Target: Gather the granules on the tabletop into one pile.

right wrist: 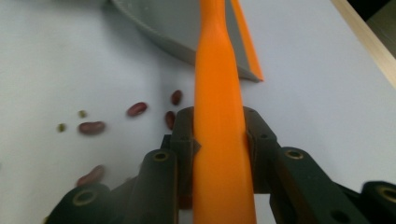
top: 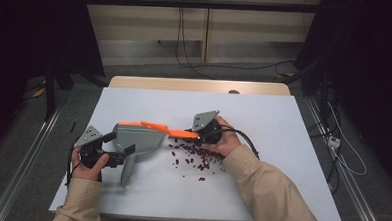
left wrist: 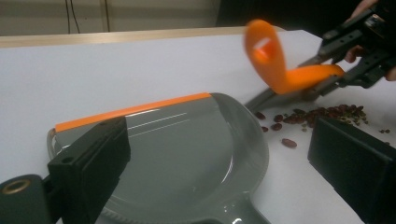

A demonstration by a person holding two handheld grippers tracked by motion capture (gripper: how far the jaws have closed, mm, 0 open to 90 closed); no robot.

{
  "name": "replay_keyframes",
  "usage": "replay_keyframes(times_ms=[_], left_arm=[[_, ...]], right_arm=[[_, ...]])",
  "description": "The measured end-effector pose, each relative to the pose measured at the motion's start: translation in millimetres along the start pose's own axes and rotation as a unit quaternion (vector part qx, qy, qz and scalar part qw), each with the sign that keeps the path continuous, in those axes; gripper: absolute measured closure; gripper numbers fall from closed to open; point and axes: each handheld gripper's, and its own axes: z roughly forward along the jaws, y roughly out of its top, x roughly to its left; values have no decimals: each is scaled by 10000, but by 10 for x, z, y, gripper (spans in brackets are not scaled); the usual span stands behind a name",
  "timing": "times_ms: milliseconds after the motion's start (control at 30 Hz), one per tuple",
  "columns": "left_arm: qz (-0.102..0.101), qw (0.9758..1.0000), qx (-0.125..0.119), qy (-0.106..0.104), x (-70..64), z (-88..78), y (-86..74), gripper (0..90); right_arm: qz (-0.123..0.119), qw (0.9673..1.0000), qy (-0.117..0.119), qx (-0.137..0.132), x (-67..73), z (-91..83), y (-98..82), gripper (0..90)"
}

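Seen from above, a person sat at a white table (top: 282,144), a gripper in each hand. The right gripper (top: 199,134) was closed on the orange handle (right wrist: 219,140) of a small brush, both black jaws pressing its sides; the handle pointed away from the hand toward a grey dustpan (top: 137,138). The left gripper (top: 116,157) sat at the dustpan's near end, by its handle. In the left gripper view its two jaws stood wide apart, one over the pan's rim and one to the side above the table, and whether they pressed on anything could not be told.

The dustpan lay flat on the table left of centre, its orange lip (left wrist: 135,110) on the far side. Scattered red beans (top: 197,155) lay on the table just right of the pan, below the brush handle and close to the right hand (top: 227,142). A few small green beans (right wrist: 70,120) lay among them. Cables (top: 186,50) hung behind the table.
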Motion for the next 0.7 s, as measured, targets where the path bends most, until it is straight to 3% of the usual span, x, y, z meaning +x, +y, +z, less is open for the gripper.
replay_keyframes(times_ms=[267, 467, 700], left_arm=[[29, 10000, 24, -36, -32, 16, -1, 56], [73, 10000, 46, -38, -48, 17, 3, 56], [40, 10000, 32, -26, -39, 20, 3, 56]], right_arm=[[-118, 9997, 233, 30, 169, -134, -17, 709], [-27, 9994, 335, -37, 222, -209, -27, 710], [35, 9994, 94, -332, 114, -269, 27, 711]])
